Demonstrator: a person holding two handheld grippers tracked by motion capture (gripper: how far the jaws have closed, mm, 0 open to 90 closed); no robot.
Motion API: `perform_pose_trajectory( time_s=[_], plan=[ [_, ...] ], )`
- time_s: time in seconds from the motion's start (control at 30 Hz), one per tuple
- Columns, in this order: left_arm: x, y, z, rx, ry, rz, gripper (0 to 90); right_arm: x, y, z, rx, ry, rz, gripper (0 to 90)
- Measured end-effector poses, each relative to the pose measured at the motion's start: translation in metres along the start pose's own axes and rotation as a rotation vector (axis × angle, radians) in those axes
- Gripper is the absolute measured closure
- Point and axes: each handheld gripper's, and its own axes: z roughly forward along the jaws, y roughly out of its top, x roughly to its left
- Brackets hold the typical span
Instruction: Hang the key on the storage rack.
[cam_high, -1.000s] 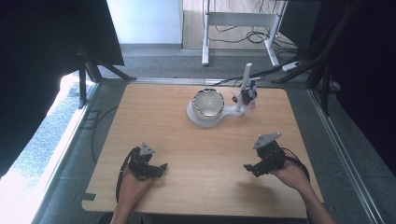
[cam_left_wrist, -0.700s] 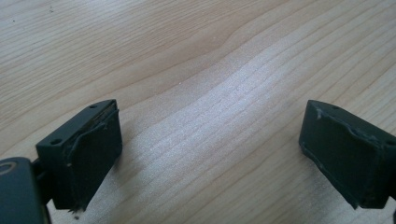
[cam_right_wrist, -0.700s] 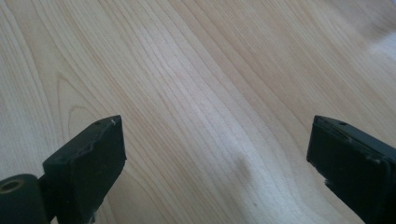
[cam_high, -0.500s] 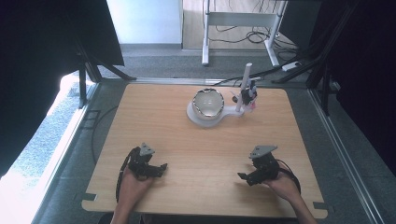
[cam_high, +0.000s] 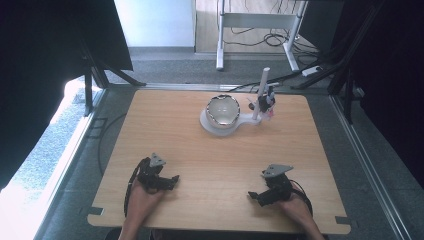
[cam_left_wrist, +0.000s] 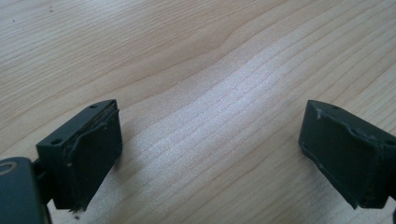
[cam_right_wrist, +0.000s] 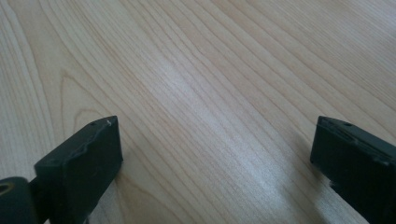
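Both grippers rested at the near edge of the wooden table (cam_high: 165, 125), the left gripper (cam_high: 170, 181) and the right gripper (cam_high: 256, 196) each with jaws spread wide and empty, the right's having just been opening. The metal bowl (cam_high: 223, 110) sat on its white stand (cam_high: 211, 127) well beyond them, untouched. This appeared a resting pause; any next move would call for a long reach forward to the bowl.

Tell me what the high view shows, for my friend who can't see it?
A person's two hands rest on a wooden table, each holding an open, empty claw: the left claw and the right claw. Farther back, a shiny bowl sits on a white stand with an upright post.
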Motion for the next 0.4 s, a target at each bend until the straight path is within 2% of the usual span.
perform_pose_trajectory(
  time_s=[0.4],
  plan=[
    [-0.0003, -0.0001, -0.0001, 0.0, -0.001, 0.003, 6.1, 0.0014, -0.0004, 0.0013, -0.001, -0.012, 0.006, 0.0]
  ],
)
